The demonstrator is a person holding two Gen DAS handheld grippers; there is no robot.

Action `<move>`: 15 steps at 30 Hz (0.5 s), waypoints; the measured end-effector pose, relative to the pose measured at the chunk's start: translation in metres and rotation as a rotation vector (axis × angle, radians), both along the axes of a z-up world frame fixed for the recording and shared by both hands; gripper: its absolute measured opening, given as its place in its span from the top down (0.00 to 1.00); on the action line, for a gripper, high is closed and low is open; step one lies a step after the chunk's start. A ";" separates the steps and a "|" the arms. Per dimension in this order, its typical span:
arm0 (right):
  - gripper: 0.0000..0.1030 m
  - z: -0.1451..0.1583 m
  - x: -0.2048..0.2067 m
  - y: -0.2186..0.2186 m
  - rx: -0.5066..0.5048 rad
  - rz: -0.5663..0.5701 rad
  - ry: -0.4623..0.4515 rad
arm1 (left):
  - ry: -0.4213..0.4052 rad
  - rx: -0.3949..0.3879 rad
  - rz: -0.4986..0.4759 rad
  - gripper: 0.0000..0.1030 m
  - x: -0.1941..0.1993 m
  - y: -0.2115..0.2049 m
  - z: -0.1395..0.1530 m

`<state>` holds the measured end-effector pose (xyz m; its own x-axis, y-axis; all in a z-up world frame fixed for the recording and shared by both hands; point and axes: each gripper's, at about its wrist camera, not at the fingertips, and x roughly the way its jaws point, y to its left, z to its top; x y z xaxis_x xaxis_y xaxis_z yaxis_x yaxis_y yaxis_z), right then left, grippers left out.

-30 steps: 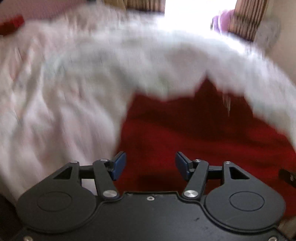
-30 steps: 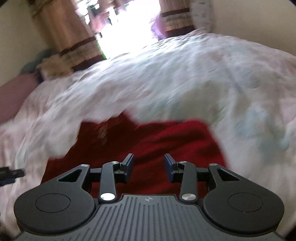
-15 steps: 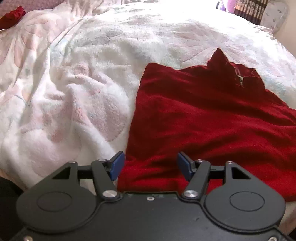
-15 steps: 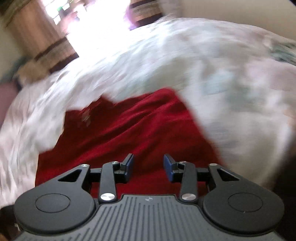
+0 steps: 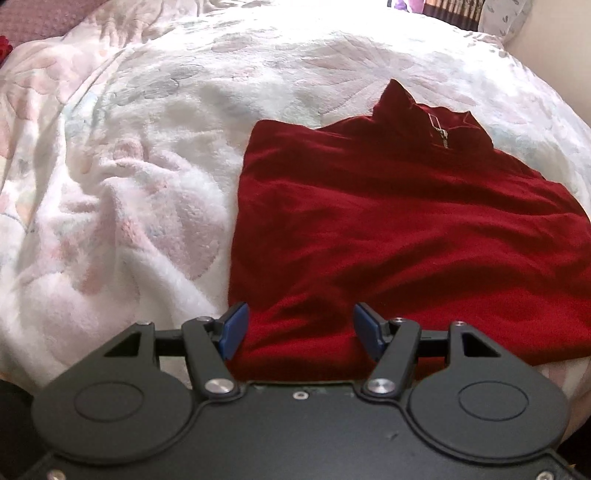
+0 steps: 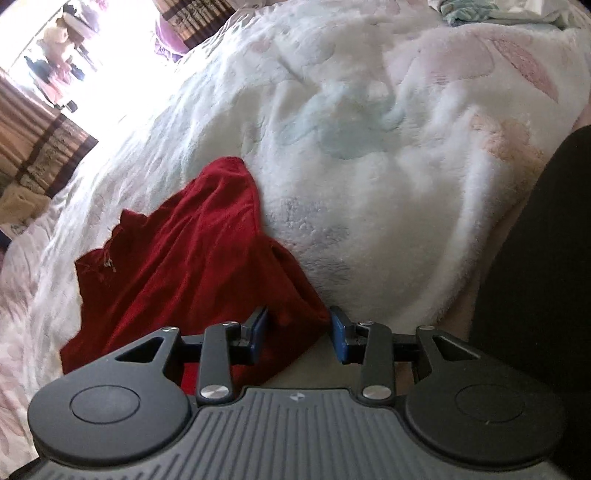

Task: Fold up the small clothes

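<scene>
A small dark red zip-neck sweater (image 5: 388,236) lies flat on a fluffy white floral blanket (image 5: 140,192), collar and zipper (image 5: 441,138) at the far end. My left gripper (image 5: 300,332) is open, its blue pads either side of the sweater's near left hem corner. In the right wrist view the sweater (image 6: 192,258) lies to the left. My right gripper (image 6: 298,332) is open around the near right hem corner. Neither gripper grips the cloth.
The blanket (image 6: 388,155) covers the bed on all sides. Striped curtains (image 6: 40,147) and a bright window stand beyond the bed. A dark shape (image 6: 546,258) fills the right edge of the right wrist view. A maroon pillow (image 5: 40,18) lies far left.
Both grippers have dropped and settled at the sweater's near hem. The right gripper swung right to the hem's right corner. The motion blur has gone.
</scene>
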<state>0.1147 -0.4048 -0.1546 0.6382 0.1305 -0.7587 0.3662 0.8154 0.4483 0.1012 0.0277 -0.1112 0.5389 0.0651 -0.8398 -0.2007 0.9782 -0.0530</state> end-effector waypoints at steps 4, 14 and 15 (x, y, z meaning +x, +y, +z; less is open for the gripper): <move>0.57 -0.005 0.009 0.005 -0.015 -0.002 0.005 | 0.004 0.002 -0.002 0.38 0.000 0.001 -0.001; 0.92 0.014 -0.003 0.029 -0.182 0.057 -0.102 | -0.007 0.027 0.019 0.42 -0.002 0.005 0.003; 0.92 0.017 -0.004 0.029 -0.182 0.056 -0.112 | -0.010 0.031 0.021 0.42 -0.002 0.006 0.005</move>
